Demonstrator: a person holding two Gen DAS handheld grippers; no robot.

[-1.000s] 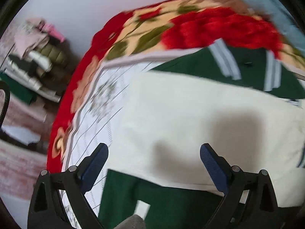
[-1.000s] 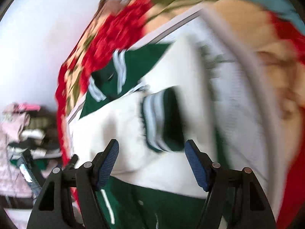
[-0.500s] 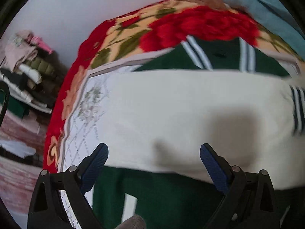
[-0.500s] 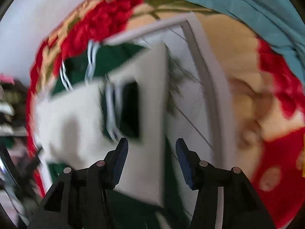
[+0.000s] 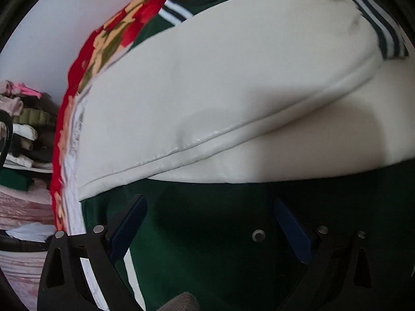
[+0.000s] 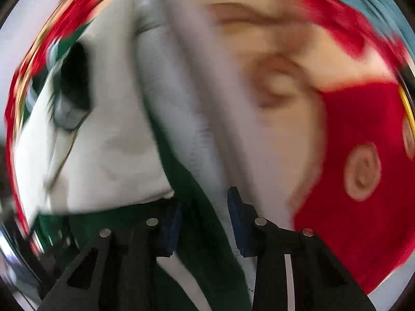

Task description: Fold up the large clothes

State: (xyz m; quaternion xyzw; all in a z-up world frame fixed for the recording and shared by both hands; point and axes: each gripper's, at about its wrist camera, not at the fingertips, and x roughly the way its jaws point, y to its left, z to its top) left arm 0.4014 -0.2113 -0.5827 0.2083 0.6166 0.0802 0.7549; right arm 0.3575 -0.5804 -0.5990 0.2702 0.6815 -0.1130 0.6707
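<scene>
A green varsity jacket (image 5: 215, 233) with cream leather sleeves (image 5: 207, 90) lies on the bed, the sleeves folded across its body. A striped cuff (image 5: 381, 26) shows at the upper right. My left gripper (image 5: 210, 223) is open, low over the green hem, with a snap button (image 5: 258, 235) between its fingers. In the blurred right wrist view my right gripper (image 6: 205, 223) is narrowly open around the jacket's green right edge (image 6: 202, 207), with the cream sleeve (image 6: 103, 155) to its left.
The bed has a red floral blanket (image 6: 363, 155) and a white quilted cover (image 6: 186, 103). A stack of folded clothes (image 5: 23, 129) stands to the left of the bed, against a white wall (image 5: 64, 20).
Both grippers have come down close to the jacket's lower edge. The right gripper's fingers have narrowed and swung to the jacket's right edge. The left gripper stays wide open.
</scene>
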